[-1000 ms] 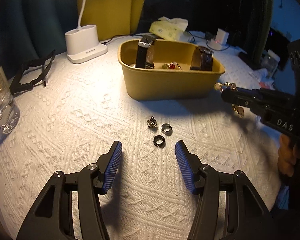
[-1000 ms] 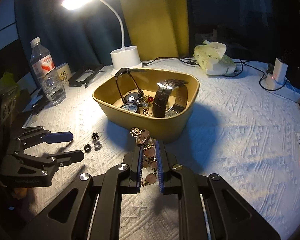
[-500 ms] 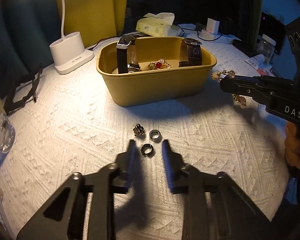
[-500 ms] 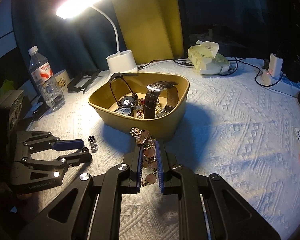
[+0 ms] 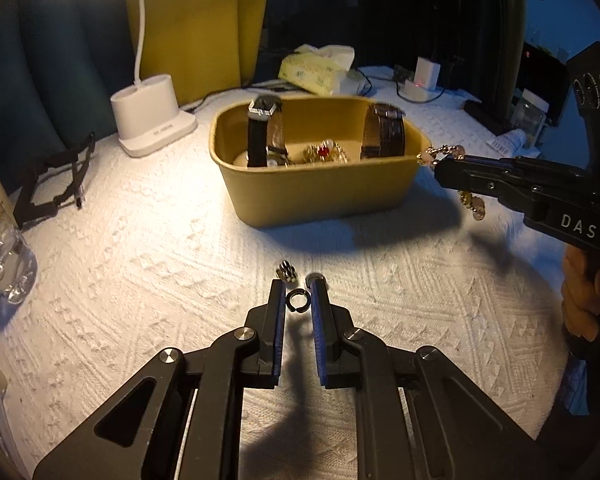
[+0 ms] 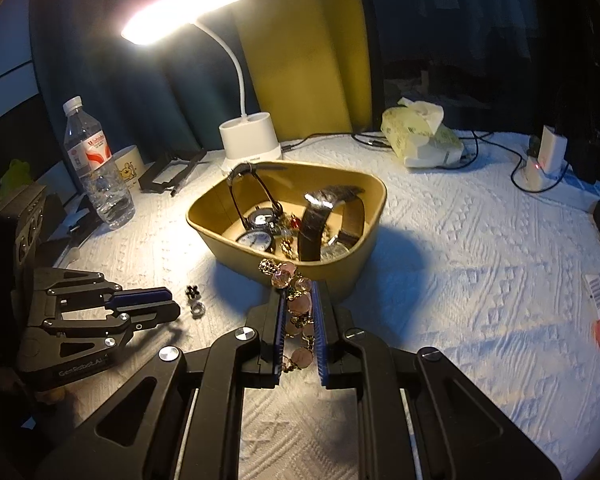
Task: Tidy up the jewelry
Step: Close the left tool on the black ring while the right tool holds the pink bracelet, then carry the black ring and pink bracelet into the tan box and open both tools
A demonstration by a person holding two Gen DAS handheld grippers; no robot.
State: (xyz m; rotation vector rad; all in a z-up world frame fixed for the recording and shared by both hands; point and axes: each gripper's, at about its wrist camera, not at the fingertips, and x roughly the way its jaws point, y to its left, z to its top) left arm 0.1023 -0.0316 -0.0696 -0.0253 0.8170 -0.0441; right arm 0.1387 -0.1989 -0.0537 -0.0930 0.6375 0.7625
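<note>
Your worktop [image 5: 120, 248], draped in a white knitted cloth, lies bare around its middle; clutter keeps to the far edge and left edge. The mustard oval tub [image 5: 320, 196] sits toward the far edge, watches standing inside against its rim, open cloth on its near and right sides. Your right tongs [image 6: 299, 314] pinch the pink-and-gold beaded bracelet [image 6: 296, 300], held just short of the tub's near rim with beads hanging below the blades. Your left tongs [image 5: 298, 300] are down on the cloth in the middle, narrowed around the small dark ring [image 5: 297, 301], a thin gap each side. The silver ring [image 6: 197, 311] and black flower-shaped ring [image 6: 192, 292] lie just beyond the tips.
</note>
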